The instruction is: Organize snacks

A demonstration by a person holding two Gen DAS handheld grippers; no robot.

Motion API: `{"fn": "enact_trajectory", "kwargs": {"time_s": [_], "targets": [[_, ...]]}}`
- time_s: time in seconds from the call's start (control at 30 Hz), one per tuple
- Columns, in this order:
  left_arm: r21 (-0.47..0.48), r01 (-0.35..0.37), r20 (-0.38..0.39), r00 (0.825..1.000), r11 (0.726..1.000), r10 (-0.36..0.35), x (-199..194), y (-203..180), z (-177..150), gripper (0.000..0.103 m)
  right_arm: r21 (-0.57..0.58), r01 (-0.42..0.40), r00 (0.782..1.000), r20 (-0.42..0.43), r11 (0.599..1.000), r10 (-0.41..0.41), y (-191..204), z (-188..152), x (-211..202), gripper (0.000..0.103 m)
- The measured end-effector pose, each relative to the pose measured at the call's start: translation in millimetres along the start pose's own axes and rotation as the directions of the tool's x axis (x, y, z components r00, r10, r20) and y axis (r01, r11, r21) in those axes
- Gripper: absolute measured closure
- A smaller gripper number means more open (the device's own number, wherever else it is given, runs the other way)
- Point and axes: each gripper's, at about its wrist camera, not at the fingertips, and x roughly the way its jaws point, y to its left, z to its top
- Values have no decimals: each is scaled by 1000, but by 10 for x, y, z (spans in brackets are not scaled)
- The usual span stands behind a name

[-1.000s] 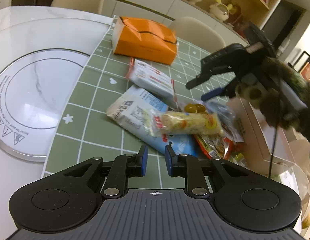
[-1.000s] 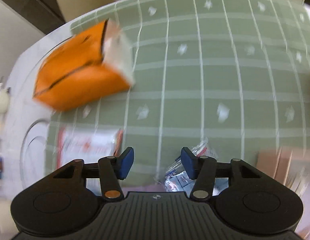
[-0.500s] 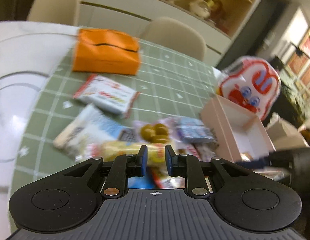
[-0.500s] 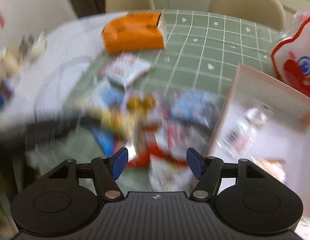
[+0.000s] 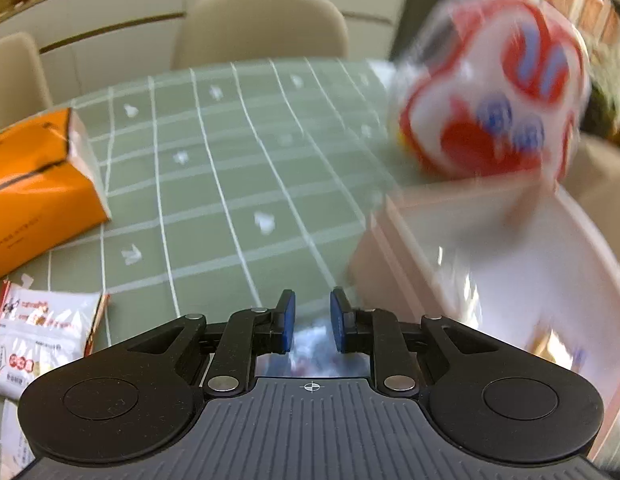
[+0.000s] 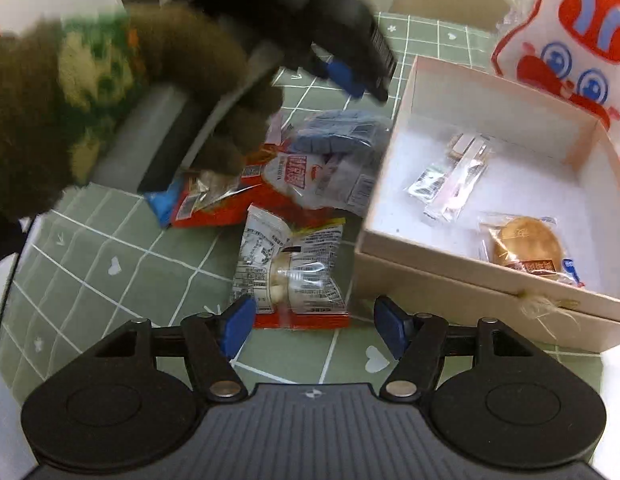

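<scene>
Snack packets (image 6: 306, 184) lie heaped on the green surface (image 5: 238, 184) ahead-left of the right claw (image 6: 314, 322), partly hidden by the blurred gloved hand carrying the left claw (image 5: 312, 322). Since 0.5 s ago, left view swung off the heap toward the pink box (image 6: 481, 280). Right claw wide, empty, nearest packet (image 6: 290, 268) just ahead. Left claw narrow; a blurred blue-white wrapper shows between its pads, grip uncertain.
</scene>
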Motion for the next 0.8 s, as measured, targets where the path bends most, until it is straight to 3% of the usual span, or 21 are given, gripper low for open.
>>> {"fn": "enact_trajectory", "kwargs": {"time_s": [0.13, 0.3, 0.43, 0.63, 0.8], "targets": [[45, 56, -13, 998, 997, -55, -222, 24, -308, 81, 41, -95, 995, 18, 995, 94, -188, 96, 85, 36], [42, 56, -5, 998, 998, -56, -527, 41, -615, 81, 1, -173, 985, -2, 985, 173, -62, 205, 218, 35], [43, 37, 18, 999, 998, -37, -786, -24, -882, 81, -86, -185, 983, -17, 979, 184, 91, 61, 162, 46], [-7, -14, 4, 1000, 1000, 14, -1103, -110, -1268, 81, -104, -216, 976, -51, 971, 212, 81, -133, -68, 47], [-121, -71, 1, 997, 990, 71, -1371, -105, -1556, 81, -62, -149, 987, 45, 987, 152, -18, -177, -322, 45]]}}
